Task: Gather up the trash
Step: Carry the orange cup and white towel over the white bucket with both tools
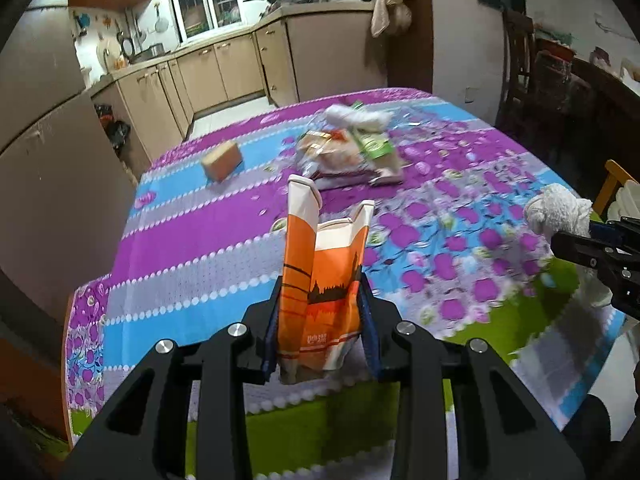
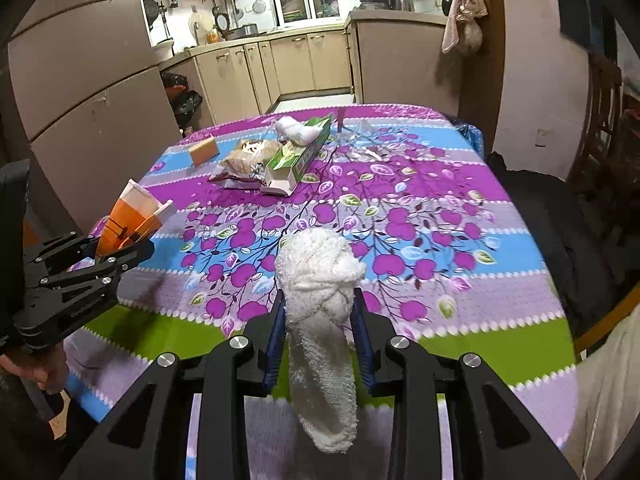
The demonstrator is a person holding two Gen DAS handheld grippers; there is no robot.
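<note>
My left gripper [image 1: 320,320] is shut on an orange and white paper bag [image 1: 324,280] and holds it above the near edge of the table; the bag also shows in the right wrist view [image 2: 128,220]. My right gripper [image 2: 318,320] is shut on a white knotted cloth [image 2: 320,280], whose tail hangs down; the cloth also shows in the left wrist view [image 1: 560,208]. At the far side of the table lie a green carton [image 2: 300,152], a clear food wrapper [image 2: 244,160], a white wad [image 2: 296,128] and an orange sponge block [image 2: 204,150].
The table wears a purple, blue and green flowered cloth [image 2: 400,208]. Kitchen cabinets [image 2: 280,64] stand behind it, black bags [image 2: 184,100] sit on the floor at left, and a wooden chair [image 2: 600,120] stands at right.
</note>
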